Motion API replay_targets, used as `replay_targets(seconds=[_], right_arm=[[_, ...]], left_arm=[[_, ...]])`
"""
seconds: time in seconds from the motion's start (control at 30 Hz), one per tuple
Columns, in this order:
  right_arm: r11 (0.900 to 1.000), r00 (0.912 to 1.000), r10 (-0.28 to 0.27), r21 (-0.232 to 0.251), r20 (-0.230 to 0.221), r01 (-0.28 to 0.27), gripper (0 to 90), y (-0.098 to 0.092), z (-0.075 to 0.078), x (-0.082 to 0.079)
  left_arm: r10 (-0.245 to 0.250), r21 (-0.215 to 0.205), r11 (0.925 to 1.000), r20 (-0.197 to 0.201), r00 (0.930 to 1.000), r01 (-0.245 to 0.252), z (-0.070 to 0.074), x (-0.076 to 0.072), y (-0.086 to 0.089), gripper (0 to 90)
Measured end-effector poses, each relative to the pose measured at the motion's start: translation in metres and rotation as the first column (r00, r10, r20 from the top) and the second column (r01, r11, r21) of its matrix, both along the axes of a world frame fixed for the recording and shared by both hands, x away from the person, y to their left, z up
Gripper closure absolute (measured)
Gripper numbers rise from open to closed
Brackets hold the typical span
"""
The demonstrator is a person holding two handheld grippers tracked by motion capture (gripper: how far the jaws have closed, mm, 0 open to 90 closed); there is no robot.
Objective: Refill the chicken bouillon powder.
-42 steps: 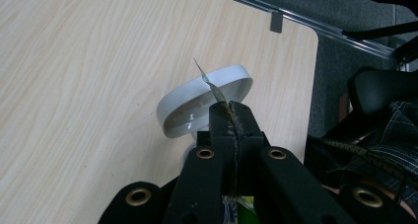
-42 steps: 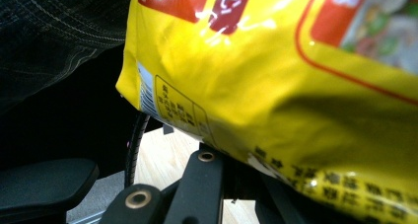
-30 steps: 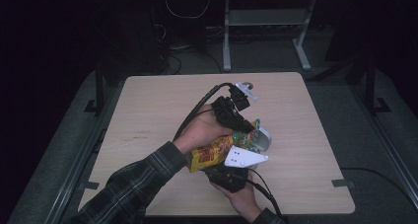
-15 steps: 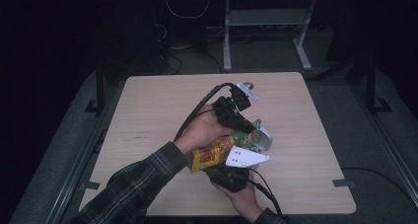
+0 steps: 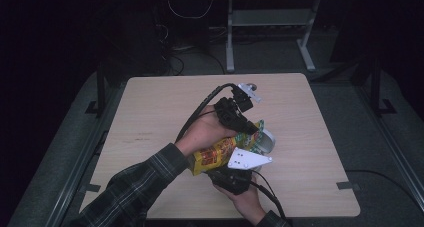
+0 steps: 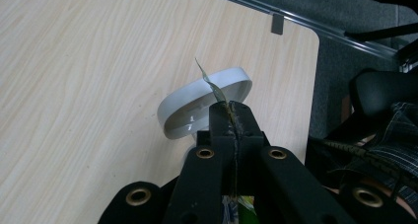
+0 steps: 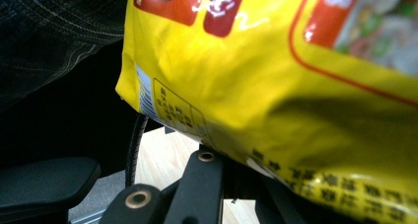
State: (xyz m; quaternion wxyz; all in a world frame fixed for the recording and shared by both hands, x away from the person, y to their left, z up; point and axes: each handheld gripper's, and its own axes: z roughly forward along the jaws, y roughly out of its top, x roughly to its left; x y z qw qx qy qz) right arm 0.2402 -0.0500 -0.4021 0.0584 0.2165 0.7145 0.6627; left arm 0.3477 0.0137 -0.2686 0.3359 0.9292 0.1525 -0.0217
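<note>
Above the white bowl (image 6: 204,108) the yellow packet (image 5: 215,154) is held by both grippers, its top edge pinched in the closed left gripper (image 6: 230,116) and its lower end seemingly clamped by the right gripper (image 7: 231,172) (jaw tips hidden), so a hard pull could scatter contents beside the bowl.

The desk (image 5: 150,117) lies bare on its left half and along the far edge. Near the front right, a packet (image 5: 215,156) and a white bowl (image 5: 265,141) crowd both grippers.
</note>
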Motion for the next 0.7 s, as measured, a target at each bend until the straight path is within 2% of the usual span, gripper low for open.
replay_targets(seconds=[0.5,0.7], right_arm=[[1.000,0.9996,0.019,-0.022,-0.020,-0.019,90.0,0.003,-0.006,0.003],[0.999,0.9992,0.030,-0.027,-0.026,-0.031,90.0,0.005,-0.007,0.003]], left_arm=[[0.004,-0.042,0.9991,-0.004,1.0000,-0.004,0.001,-0.003,0.009,90.0],[0.005,-0.072,0.9974,-0.010,0.9999,-0.006,0.004,-0.005,0.018,90.0]])
